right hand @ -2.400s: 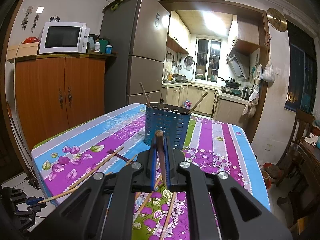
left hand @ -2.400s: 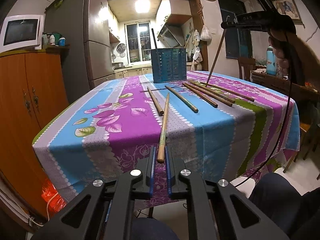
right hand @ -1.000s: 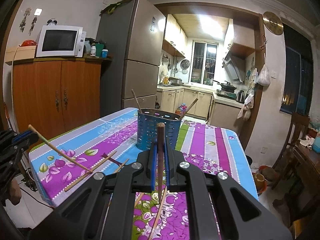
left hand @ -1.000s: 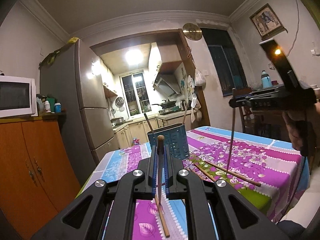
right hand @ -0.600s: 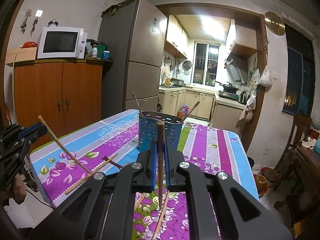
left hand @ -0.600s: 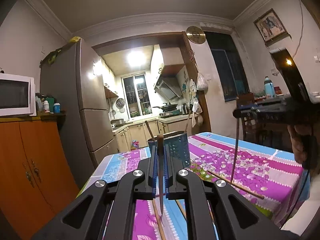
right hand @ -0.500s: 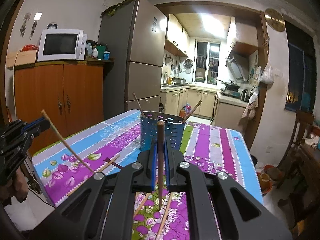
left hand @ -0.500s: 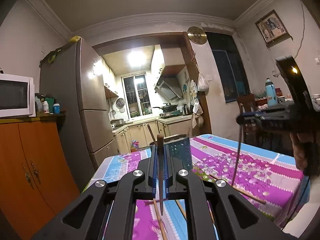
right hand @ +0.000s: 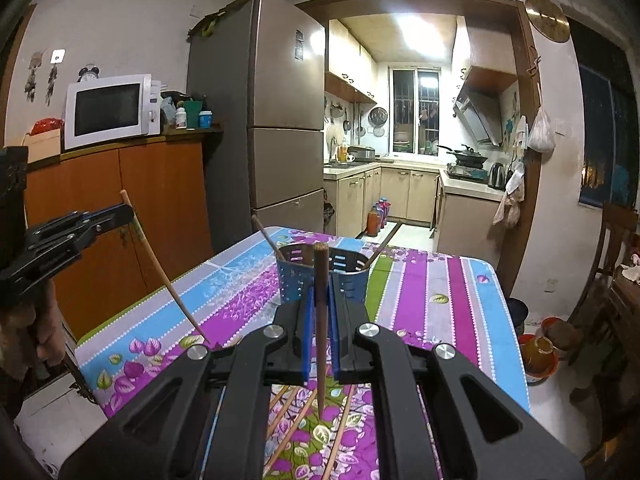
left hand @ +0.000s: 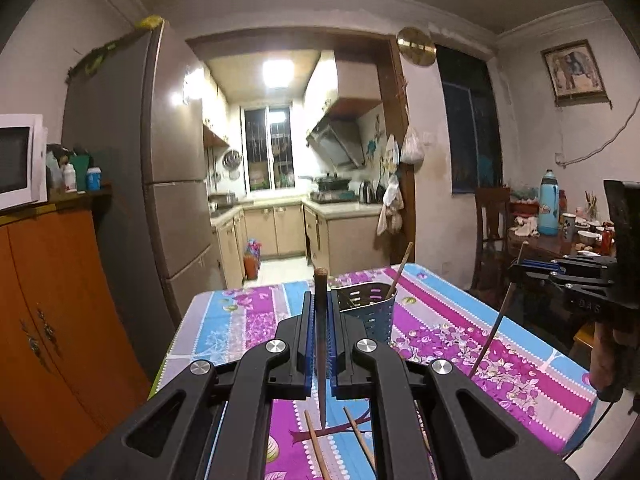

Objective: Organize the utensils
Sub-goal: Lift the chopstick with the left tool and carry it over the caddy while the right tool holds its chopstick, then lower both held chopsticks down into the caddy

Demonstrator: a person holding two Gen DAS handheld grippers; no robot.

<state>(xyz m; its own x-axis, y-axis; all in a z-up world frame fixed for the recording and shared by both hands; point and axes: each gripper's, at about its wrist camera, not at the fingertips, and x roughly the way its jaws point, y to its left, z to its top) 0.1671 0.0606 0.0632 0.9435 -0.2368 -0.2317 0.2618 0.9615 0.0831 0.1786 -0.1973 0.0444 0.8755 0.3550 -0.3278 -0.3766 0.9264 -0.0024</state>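
Both grippers have risen from the tabletop since the earliest frames, each carrying a chopstick off the striped floral tablecloth (left hand: 460, 320). Left gripper (left hand: 320, 344) is clamped on a dark brown wooden chopstick (left hand: 320, 320), which stands nearly upright between the blue pads, thick end up and tip pointing down at the cloth. Right gripper (right hand: 318, 332) is likewise clenched on a reddish-brown wooden chopstick (right hand: 320, 300), also close to vertical, tip down.

The blue perforated metal utensil holder (right hand: 324, 276) stands straight ahead of the right gripper and near it; in the left wrist view that holder (left hand: 366, 312) sits ahead and slightly to the right of the fingers. Two chopsticks already lean out of it. Judging by both views, the two arms seem about equally near. Since each chopstick's long axis already runs top to bottom, the coming move should be forward over the rim, then down. More chopsticks (right hand: 296, 420) lie on the cloth beneath the grippers.
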